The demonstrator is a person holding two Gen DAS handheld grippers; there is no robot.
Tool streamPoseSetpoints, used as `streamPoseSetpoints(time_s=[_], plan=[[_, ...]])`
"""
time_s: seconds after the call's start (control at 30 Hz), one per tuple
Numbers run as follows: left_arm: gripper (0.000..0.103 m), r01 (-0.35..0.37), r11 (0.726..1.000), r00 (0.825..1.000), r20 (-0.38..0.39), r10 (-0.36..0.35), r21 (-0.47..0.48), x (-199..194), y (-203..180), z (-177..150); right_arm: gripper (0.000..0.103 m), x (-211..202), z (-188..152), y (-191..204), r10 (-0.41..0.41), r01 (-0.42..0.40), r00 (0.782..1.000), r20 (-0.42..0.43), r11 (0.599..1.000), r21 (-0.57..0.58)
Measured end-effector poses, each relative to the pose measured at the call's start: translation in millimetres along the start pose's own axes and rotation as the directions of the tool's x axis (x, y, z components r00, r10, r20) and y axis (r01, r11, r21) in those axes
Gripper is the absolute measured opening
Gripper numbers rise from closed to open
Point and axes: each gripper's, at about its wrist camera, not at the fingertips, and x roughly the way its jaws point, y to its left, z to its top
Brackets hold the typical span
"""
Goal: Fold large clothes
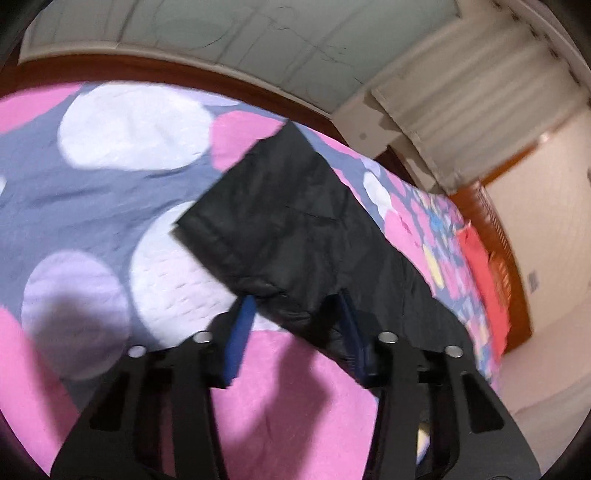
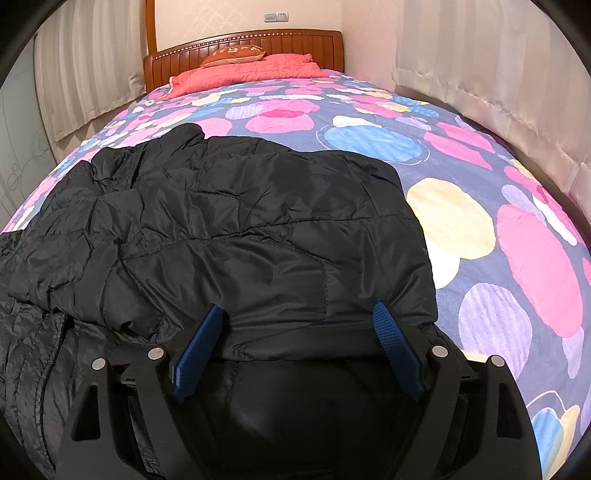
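The black quilted puffer jacket (image 2: 236, 236) lies spread on the bed, directly ahead of the right claw (image 2: 297, 317) and running off to that claw's left, where its thinner lining side bunches in folds. Its near hem fills the gap between the two blue ribbed fingers (image 2: 201, 347), which stand wide apart on either side of the fabric; the jaws are spread, with the hem lying between them rather than pinched.

The left claw (image 1: 297, 299) meets a sleeve or narrow panel of the same jacket (image 1: 280, 221), which stretches away from the fingertips and up to the right. A puffy edge of the fabric sits between the blue fingers (image 1: 240, 332), whose tips disappear under it; the jaws are partly apart, and whether they actually press on the cloth cannot be told, as this view is blurred.

Under the jacket is the bed's grey cover printed with large pink, white, lilac, yellow and blue circles (image 2: 480, 229).

Only the right wrist view shows the far end of the bed: a coral-red quilted pillow (image 2: 251, 66), a small brown cushion (image 2: 232, 55) on it, and the wooden slatted headboard (image 2: 295, 40). Pale pleated curtains (image 2: 491, 62) hang to both sides. The left wrist view alone shows a frosted pale panel with drawn circles (image 1: 229, 29) beyond the bed's wooden edge.
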Motion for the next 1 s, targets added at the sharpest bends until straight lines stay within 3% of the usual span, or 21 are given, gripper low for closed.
streamPoseSetpoints(time_s=[0.1,0.27,0.37,0.4,0.43,0.47,0.5,0.57,0.67,0.87,1.0], plan=[[0.043,0.015,0.998,0.999,0.035,-0.013,-0.062,-14,11,2,0.083,0,0,0,0.001,-0.001,1.000,0.000,1.000,0.000],[0.073,0.018,0.999,0.997,0.079,-0.014,-0.049,-20,12,14,0.083,0,0,1,0.001,-0.001,1.000,0.000,1.000,0.000],[0.075,0.016,0.998,0.995,0.101,-0.010,-0.058,-15,10,20,0.083,0,0,1,0.000,0.000,1.000,0.000,1.000,0.000],[0.073,0.006,0.999,0.994,0.107,-0.001,-0.052,-15,11,24,0.083,0,0,0,0.000,0.000,1.000,0.001,1.000,-0.001],[0.064,-0.009,0.999,0.993,0.113,0.014,-0.049,-15,14,29,0.083,0,0,0,0.000,0.000,1.000,0.000,1.000,0.000],[0.051,-0.035,0.998,0.993,0.113,0.040,-0.050,-15,15,32,0.083,0,0,0,-0.001,0.001,1.000,0.001,1.000,-0.001],[0.045,-0.051,0.997,0.992,0.111,0.056,-0.051,-10,14,34,0.083,0,0,0,0.000,0.000,1.000,0.000,1.000,-0.001],[0.017,-0.069,0.997,0.991,0.108,0.073,-0.046,-6,14,39,0.083,0,0,0,0.000,0.000,1.000,0.001,1.000,-0.001],[0.010,-0.070,0.998,0.991,0.115,0.070,-0.005,-7,6,38,0.083,0,0,0,0.000,0.000,1.000,0.001,1.000,-0.001],[0.009,-0.037,0.986,0.986,0.169,0.008,0.165,-24,-48,24,0.083,0,-1,1,0.001,-0.001,1.000,0.001,1.000,-0.001],[0.009,0.017,0.951,0.987,0.148,-0.066,0.310,-33,-106,-7,0.083,0,-1,1,0.004,-0.004,1.000,0.002,1.000,0.002]])
